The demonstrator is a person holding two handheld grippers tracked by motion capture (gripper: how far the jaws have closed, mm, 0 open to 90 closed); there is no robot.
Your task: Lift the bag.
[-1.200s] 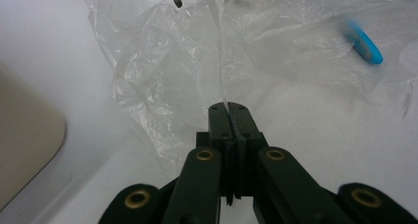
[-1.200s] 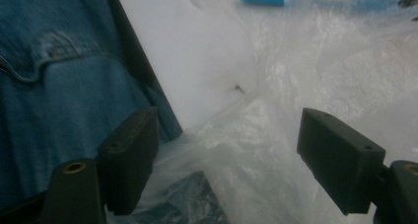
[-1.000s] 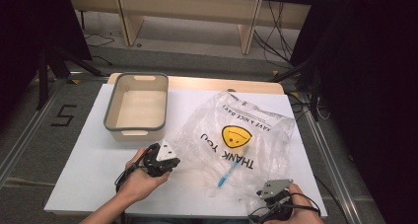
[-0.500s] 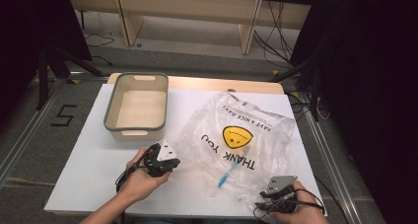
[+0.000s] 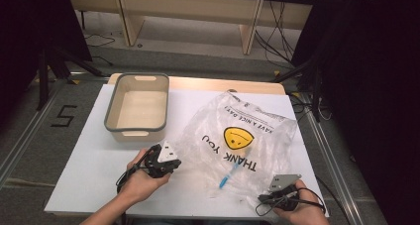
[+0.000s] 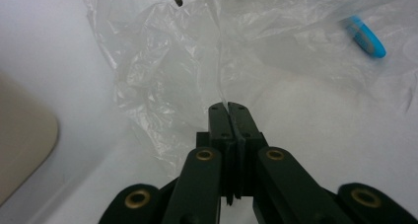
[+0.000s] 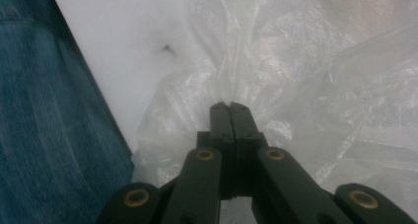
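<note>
We work at a white table [image 5: 89,170] on which a clear plastic bag [image 5: 247,136] lies spread flat, printed with a yellow smiley face [image 5: 238,138] and black "THANK YOU" lettering; seen from above, it takes up the table's right half, from about one o'clock round to five o'clock of the table's middle. Inside the bag, near its edge on our side, lies a small blue pen-like item [image 5: 229,176], and in the left gripper view it shows at two o'clock [image 6: 367,36] through the film. Our left gripper [image 5: 174,166] sits at the bag's left edge, at about seven o'clock of the smiley face; in its own view the jaws are pressed fully together with a thin fold of the bag [image 6: 162,81] pinched between the tips. Our right gripper [image 5: 270,195] holds the bag's corner nearest us, at about five o'clock of the face; its jaws have just been closing, and in the right gripper view they now meet tightly on a gathered bunch of the film [image 7: 276,81], beside a blue denim sleeve or trouser leg [image 7: 44,125] at nine o'clock. A beige tub with a grey rim [image 5: 113,120] stands at ten o'clock of the bag, apart from it.
</note>
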